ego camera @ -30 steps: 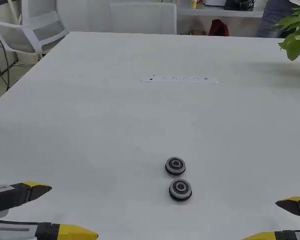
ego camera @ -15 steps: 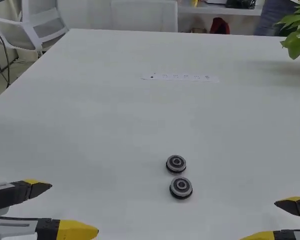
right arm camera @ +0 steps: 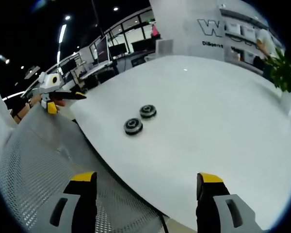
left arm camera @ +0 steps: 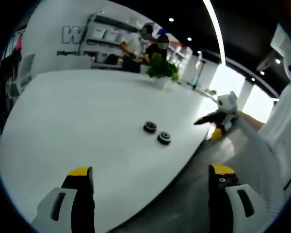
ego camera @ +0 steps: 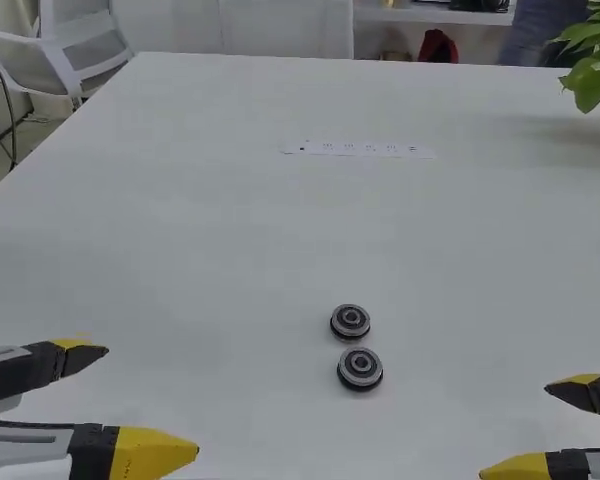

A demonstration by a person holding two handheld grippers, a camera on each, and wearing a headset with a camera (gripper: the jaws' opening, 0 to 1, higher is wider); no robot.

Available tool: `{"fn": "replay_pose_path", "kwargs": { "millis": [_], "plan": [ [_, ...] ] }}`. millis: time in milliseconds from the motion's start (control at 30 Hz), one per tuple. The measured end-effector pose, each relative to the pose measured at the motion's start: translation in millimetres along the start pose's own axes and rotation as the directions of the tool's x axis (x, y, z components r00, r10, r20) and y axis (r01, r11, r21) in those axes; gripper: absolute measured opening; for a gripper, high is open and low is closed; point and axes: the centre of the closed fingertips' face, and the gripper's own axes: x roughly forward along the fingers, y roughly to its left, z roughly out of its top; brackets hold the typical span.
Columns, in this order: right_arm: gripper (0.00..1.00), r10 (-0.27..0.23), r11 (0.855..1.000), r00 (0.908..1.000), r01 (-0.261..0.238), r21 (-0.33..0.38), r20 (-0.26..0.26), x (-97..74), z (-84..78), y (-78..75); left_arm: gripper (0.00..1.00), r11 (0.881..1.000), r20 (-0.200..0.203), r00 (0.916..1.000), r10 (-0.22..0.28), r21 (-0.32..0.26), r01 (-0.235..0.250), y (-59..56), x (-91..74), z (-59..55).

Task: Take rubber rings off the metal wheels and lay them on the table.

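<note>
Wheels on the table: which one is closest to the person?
The near wheel, low in the head view; the other wheel sits just behind it.

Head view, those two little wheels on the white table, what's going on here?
A person holds a yellow-tipped two-jaw gripper in each hand at a white table. The left gripper and right gripper hover at the near edge, jaws open and empty. Two small round metal wheels with dark rubber rings, the farther wheel and the nearer wheel, sit close together between them, untouched. No ring is off yet.
</note>
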Motion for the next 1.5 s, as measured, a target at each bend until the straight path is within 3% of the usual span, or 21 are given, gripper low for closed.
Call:
{"fn": "replay_pose_path", "kwargs": {
  "millis": [133,267,467,667,933,1300,1500],
  "plan": [
    [0.85,-0.006,1.000,1.0000,0.006,-0.002,0.001,-4.1,1.3,-4.3,1.00,0.999,0.011,0.9994,-0.032,0.030,0.032,-8.0,-2.7,7.0],
    [0.85,-0.013,1.000,0.9999,0.013,-0.020,0.005,-9.0,7.6,-7.4,1.00,0.999,0.012,0.9997,-0.021,0.048,0.020,-7.7,-5.8,11.4],
    [0.85,-0.015,0.999,0.9979,0.017,-0.044,0.063,-20.2,37.2,-11.6,1.00,0.997,0.007,0.9999,-0.015,0.078,0.014,-4.8,-12.6,19.0],
    [0.84,-0.028,0.996,0.9933,0.037,-0.080,0.112,-27.9,64.3,-18.1,1.00,0.993,0.041,0.9991,0.002,0.118,-0.007,-1.7,-21.4,36.9],
    [0.84,-0.028,0.994,0.9900,0.042,-0.101,0.138,-31.4,77.6,-21.6,1.00,0.985,0.041,0.9990,0.019,0.168,-0.026,-0.5,-27.2,47.7],
    [0.84,-0.027,0.991,0.9869,0.047,-0.126,0.159,-36.1,89.3,-23.1,1.00,0.980,0.041,0.9989,0.024,0.197,-0.031,-0.8,-26.3,53.2],
    [0.83,-0.024,0.989,0.9821,0.050,-0.137,0.187,-38.9,102.2,-25.4,0.98,0.972,0.056,0.9982,0.021,0.234,-0.033,-1.3,-27.1,67.9]
  ]
}}
